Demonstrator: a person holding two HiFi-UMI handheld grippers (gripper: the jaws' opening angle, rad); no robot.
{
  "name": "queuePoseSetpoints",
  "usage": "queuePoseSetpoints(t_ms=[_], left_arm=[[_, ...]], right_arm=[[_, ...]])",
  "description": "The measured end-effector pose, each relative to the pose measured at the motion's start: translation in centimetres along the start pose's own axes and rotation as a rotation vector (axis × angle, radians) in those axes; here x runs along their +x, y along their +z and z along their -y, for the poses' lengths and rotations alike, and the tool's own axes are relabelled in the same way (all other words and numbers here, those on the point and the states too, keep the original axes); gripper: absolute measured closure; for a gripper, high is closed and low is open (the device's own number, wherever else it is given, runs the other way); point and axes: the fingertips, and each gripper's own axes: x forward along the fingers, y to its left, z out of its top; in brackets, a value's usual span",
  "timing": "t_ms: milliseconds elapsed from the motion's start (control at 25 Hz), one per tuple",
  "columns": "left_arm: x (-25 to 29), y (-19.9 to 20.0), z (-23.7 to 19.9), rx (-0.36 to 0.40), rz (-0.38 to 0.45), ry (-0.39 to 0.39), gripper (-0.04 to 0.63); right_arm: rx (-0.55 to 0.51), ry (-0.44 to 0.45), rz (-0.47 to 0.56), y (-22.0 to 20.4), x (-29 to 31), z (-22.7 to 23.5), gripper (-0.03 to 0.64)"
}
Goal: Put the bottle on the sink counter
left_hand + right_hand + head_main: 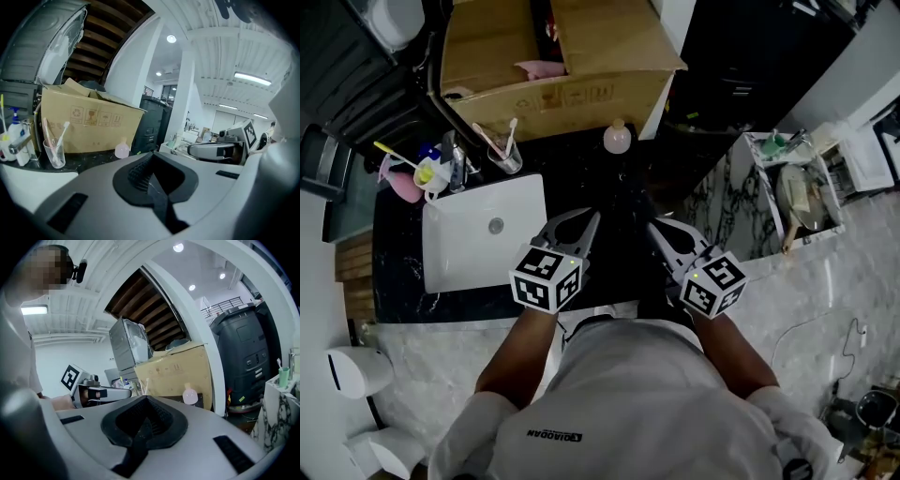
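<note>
A small pink bottle (617,138) stands upright on the black sink counter (609,178), just in front of the cardboard box; it also shows in the left gripper view (122,149) and the right gripper view (190,396). My left gripper (591,218) and right gripper (643,221) hover side by side over the counter's front edge, well short of the bottle. Both are shut with nothing between their jaws (152,180) (140,427). Each gripper sees the other beside it: the right gripper (220,150) and the left gripper (96,393).
A white sink basin (516,258) sits left of the grippers, with a tap, a glass of toothbrushes (504,152) and pump bottles (431,171) behind it. A large cardboard box (553,56) fills the counter's back. A marble shelf with dishes (769,220) stands to the right.
</note>
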Motion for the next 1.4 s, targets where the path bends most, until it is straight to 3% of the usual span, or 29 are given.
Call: queuePoseSetpoints(t_ms=[480, 680, 1400], left_arm=[[-3.6, -1.9, 4.9, -0.006, 0.0, -0.016, 0.581], [-3.6, -0.9, 6.6, 0.02, 0.037, 0.031, 0.581], [-2.9, -1.4, 16.0, -0.025, 0.069, 0.237, 0.581]], right_arm=[[-0.063, 0.039, 0.019, 1.0, -3.0, -2.2, 0.577], [-0.089, 0.076, 0.021, 1.5, -4.1, -1.7, 0.577], [-0.098, 0.23, -0.009, 0.7, -14.0, 0.9, 0.577]])
